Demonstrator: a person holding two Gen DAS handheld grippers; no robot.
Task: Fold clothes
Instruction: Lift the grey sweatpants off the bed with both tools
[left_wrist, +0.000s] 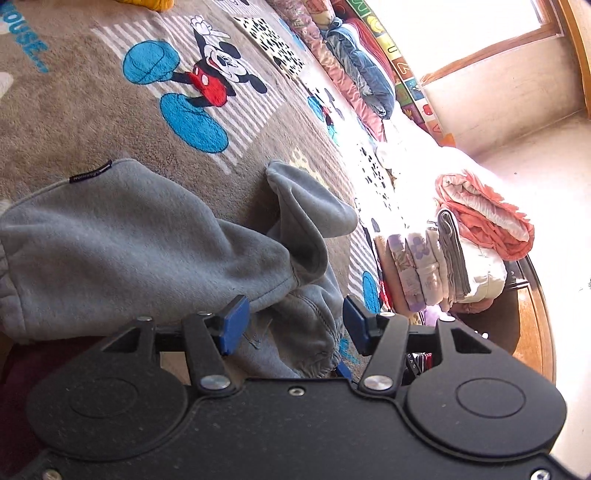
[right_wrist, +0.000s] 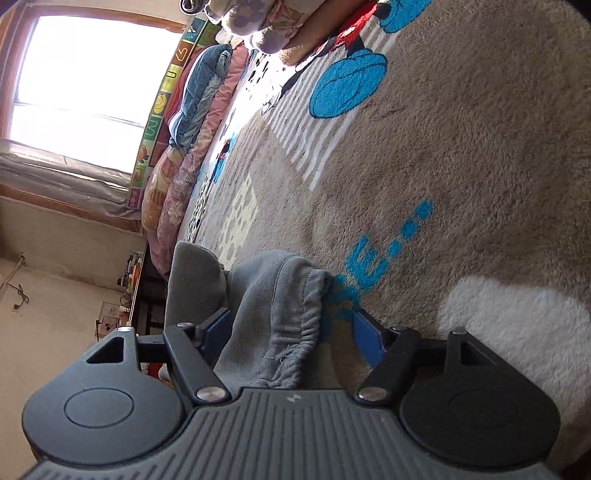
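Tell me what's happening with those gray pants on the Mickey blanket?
A person is folding clothes with a gripping tool in each hand. The gray sweatpants lie rumpled on the Mickey Mouse blanket, not folded yet. The left tool and the right tool are both open, each with a bunched elastic end of the pants between its fingers. A stack of folded linens sits farther along the blanket.

Grey sweatpants (left_wrist: 140, 236) w/ a small dark label are lying on a beige blanket (left_wrist: 74, 122) showing a cartoon mouse (left_wrist: 218, 70) in red shorts, blue ovals, white stripes & blue lettering (right_wrist: 373, 266). Black grippers are wearing blue pads (left_wrist: 232, 323). A coral-and-white quilt (left_wrist: 484, 218) is topping lilac-flowered bedding (left_wrist: 417, 266).
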